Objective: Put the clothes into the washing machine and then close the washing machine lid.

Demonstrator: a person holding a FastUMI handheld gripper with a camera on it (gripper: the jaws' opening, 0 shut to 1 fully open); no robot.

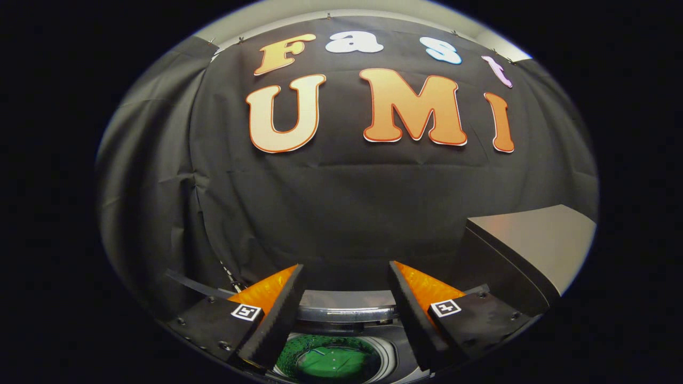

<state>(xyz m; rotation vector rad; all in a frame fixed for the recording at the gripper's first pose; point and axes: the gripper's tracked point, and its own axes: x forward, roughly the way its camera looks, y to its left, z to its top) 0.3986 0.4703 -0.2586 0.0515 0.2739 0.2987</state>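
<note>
My gripper is open, its two fingers spread wide with nothing between them. Below and between the fingers lies the washing machine's round top opening, with a green drum inside. A curved chrome rim of the washing machine runs just above that opening, between the fingers. I cannot make out any clothes inside the drum. To the right of the right finger a dark slab with a grey face rises at an angle; it may be the raised lid.
The black cloth wall hangs close behind the washing machine and wraps round on the left. A thin dark bar slants down behind the left finger.
</note>
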